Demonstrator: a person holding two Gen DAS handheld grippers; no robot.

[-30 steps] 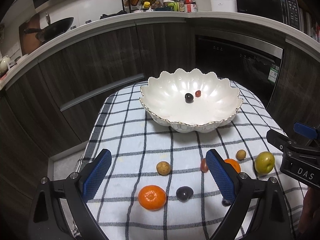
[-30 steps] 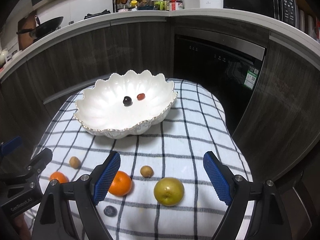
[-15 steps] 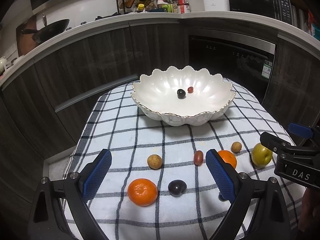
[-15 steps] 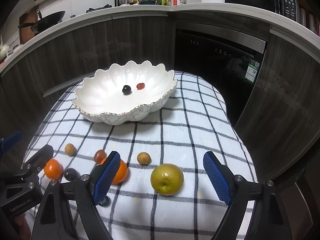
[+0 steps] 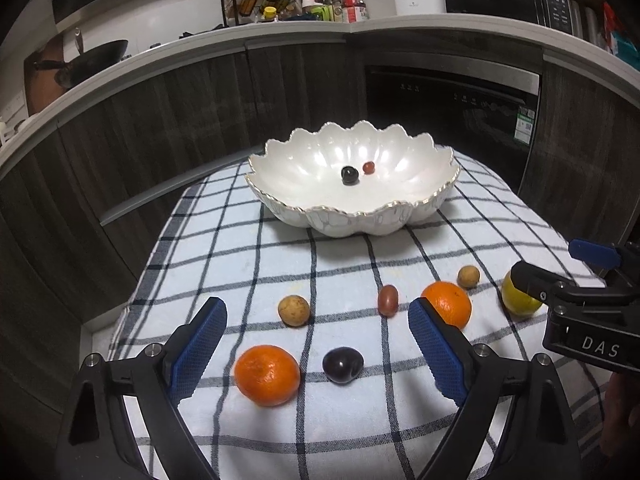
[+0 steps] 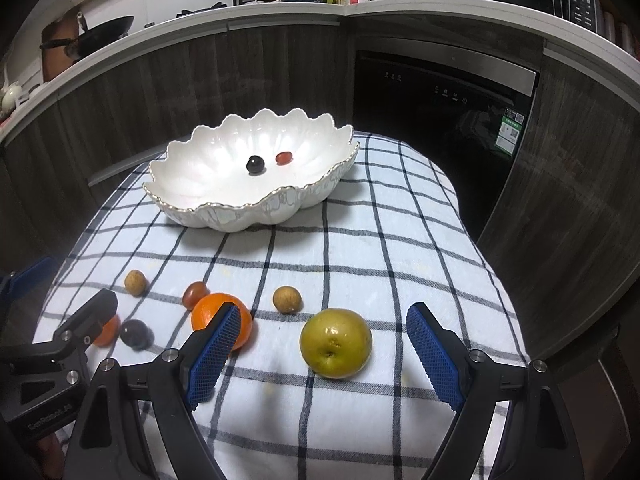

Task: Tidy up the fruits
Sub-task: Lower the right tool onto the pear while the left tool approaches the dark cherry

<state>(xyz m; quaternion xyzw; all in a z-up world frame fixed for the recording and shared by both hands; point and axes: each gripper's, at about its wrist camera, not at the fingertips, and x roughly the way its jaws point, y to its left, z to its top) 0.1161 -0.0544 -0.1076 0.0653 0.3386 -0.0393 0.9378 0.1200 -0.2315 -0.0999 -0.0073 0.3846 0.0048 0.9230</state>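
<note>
Fruit lies loose on the checked cloth of the bench, all on the near side of the scalloped white bowl, which already holds a dark grape and a small red fruit. The left tongs are wide but closing, nothing pressed between the pads; the near orange and the dark plum sit inside their gap, on the side away from the bowl. The right tongs stand wide and empty, with the yellow-green pear between the pads, stem end facing the camera. Each hand appears nearest its own fruit, and the bowl lies straight ahead beyond both.
</note>
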